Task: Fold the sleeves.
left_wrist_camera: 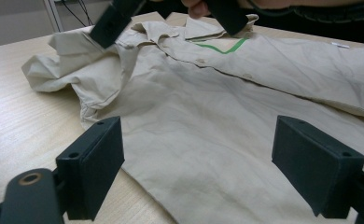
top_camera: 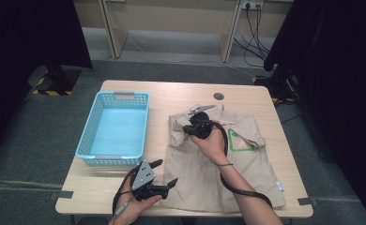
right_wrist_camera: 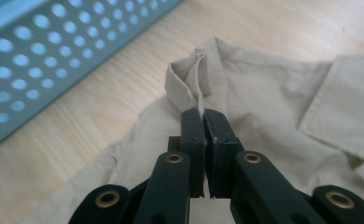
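A beige shirt (top_camera: 204, 159) lies spread on the wooden table (top_camera: 171, 91), with a green outline (top_camera: 240, 140) on its chest. My right gripper (top_camera: 190, 129) is over the shirt's upper left part. In the right gripper view, that gripper (right_wrist_camera: 203, 114) is shut on a folded edge of the shirt (right_wrist_camera: 273, 93), which stands up from the tips. My left gripper (top_camera: 166, 172) is at the shirt's lower left edge, near the table's front. Its jaws stand wide open over the shirt (left_wrist_camera: 208, 130), with nothing between the left gripper's (left_wrist_camera: 199, 163) pads.
A light blue perforated basket (top_camera: 89, 126) stands empty on the table's left half, close to the shirt's bunched sleeve (left_wrist_camera: 63, 70). The basket's wall (right_wrist_camera: 40, 60) shows beside the pinched fold. A cable trails from each gripper along the forearms.
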Motion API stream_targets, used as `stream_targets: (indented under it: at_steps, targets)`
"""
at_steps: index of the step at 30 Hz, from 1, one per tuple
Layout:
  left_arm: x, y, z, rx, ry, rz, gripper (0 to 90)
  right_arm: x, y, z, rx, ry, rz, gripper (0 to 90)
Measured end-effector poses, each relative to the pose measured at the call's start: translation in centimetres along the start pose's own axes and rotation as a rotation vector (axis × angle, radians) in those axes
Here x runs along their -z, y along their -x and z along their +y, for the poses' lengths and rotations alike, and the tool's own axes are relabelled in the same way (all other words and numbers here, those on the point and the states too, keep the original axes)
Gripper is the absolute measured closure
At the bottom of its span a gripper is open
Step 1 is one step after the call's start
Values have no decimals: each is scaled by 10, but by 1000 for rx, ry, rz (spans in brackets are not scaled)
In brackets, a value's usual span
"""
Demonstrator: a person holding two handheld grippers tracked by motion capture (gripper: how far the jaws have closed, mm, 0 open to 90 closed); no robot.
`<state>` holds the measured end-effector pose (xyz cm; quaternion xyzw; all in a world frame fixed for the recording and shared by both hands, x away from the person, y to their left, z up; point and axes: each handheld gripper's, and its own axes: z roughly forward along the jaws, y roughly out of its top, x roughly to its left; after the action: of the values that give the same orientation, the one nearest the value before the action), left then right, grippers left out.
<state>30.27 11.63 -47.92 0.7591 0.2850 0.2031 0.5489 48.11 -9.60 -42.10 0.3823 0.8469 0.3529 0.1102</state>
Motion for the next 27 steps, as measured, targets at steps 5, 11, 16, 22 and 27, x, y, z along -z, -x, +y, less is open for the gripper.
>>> stream_targets:
  at_steps: [5, 11, 16, 22, 27]
  targets:
    - [0, 0, 0, 1, 1, -1, 160, -5, 9, -9, -46, -49, -36, 769]
    - [0, 0, 0, 3, -4, -2, 160, 13, 21, -9, -44, -4, -60, 680]
    - [-1, 0, 0, 2, -5, 0, 160, 22, 3, 1, 44, 47, -29, 639]
    - [0, -1, 0, -17, 11, 0, 160, 11, -17, 14, 138, 31, -65, 569]
    - [0, 0, 0, -6, 0, -4, 161, -7, -13, 20, 123, -23, -41, 781]
